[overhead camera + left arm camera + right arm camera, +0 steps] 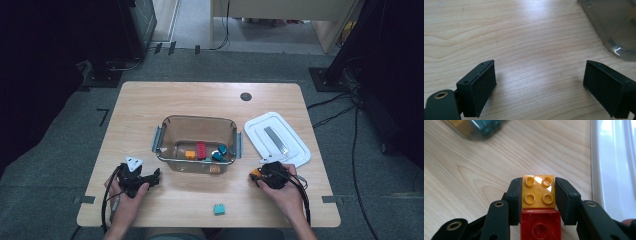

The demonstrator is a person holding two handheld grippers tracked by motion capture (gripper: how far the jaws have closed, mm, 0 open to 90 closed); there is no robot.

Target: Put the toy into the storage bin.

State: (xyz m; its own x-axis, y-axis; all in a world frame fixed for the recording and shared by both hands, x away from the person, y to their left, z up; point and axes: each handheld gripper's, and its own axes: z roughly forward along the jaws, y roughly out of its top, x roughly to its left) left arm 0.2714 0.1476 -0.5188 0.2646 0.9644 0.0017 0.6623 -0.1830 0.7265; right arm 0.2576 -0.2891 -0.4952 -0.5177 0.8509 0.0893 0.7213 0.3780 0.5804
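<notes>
Pinching an orange four-stud brick squarely between its two black pads, the right gripper held the piece by its flat side walls, studs up, so it would sit level and not twist; a red part sat just behind the brick, nearer the gripper's body, and whether it belonged to the tool or was a second brick I could not tell. Ahead of those jaws and off to one side lay the white lid, close by; farther ahead, across bare wood, stood the corner of the clear plastic bin. From above, this gripper sat near the bin's right end, likely poised to carry the brick in with the red, orange and teal pieces already lying there.

The left gripper had its jaws spread wide over the table with nothing between them, resting idle while the bin wall stood ahead and to its right. A teal brick lay on the table between the two hands, nearer the person, probably awaiting its turn.
</notes>
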